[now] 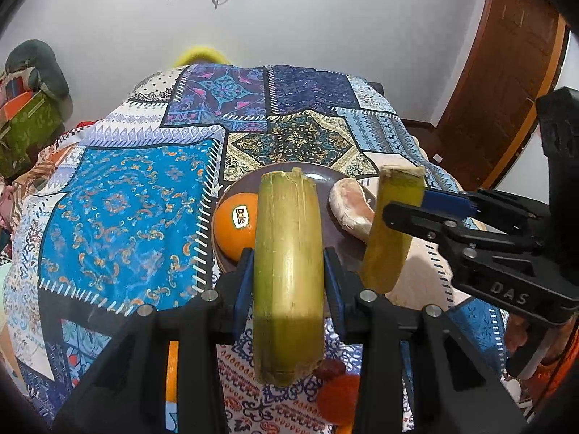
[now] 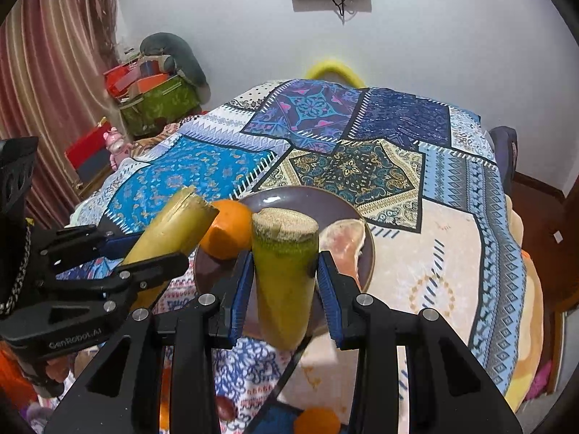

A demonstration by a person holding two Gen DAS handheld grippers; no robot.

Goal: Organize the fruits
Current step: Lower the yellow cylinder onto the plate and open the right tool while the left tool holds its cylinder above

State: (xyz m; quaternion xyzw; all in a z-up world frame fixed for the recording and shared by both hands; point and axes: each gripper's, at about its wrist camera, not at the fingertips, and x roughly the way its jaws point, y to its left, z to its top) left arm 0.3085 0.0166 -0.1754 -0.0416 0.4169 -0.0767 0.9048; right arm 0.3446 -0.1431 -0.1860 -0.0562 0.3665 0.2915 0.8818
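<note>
My left gripper (image 1: 288,278) is shut on a thick yellow-green sugarcane piece (image 1: 288,275), held upright over the near rim of a brown plate (image 1: 325,175). My right gripper (image 2: 284,282) is shut on a second sugarcane piece (image 2: 286,271), also above the plate's (image 2: 289,195) near edge. Each gripper shows in the other's view: the right gripper (image 1: 409,213) with its cane (image 1: 392,231), the left gripper (image 2: 144,253) with its cane (image 2: 173,224). On the plate lie an orange (image 1: 235,228) with a sticker and a peeled pomelo segment (image 1: 353,206).
A patchwork-patterned cloth (image 1: 126,217) covers the table. Near the front edge lie another orange (image 2: 316,421) and a small dark red fruit (image 2: 226,408). Boxes and bags (image 2: 155,94) stand at the far left by a curtain. A wooden door (image 1: 506,72) is at the right.
</note>
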